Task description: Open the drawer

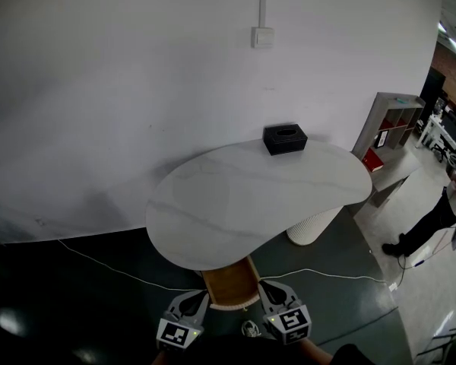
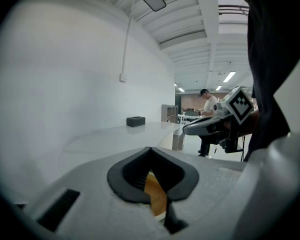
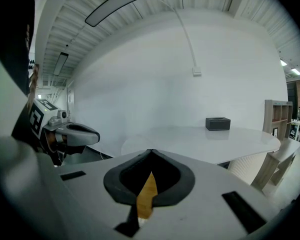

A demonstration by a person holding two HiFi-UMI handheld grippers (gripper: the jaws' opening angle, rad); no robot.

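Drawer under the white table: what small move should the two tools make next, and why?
Probably draw the left tool and the right tool back a little, clear of the drawer. It already sticks out from under the table. The tools flank its front, both shut, holding nothing. Whether it can slide further, I cannot tell.

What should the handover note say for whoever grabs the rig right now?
Left gripper: jaws shut, nothing held, by the drawer's left side.
Right gripper: jaws shut, nothing held, by the drawer's right side.
Wooden drawer: sticks out from under the near edge of the white table, between the two grippers.
Black box: on the table's far edge.
Done: drawer looks pulled out.
Left: probably nothing; whether it can slide further can't be told.
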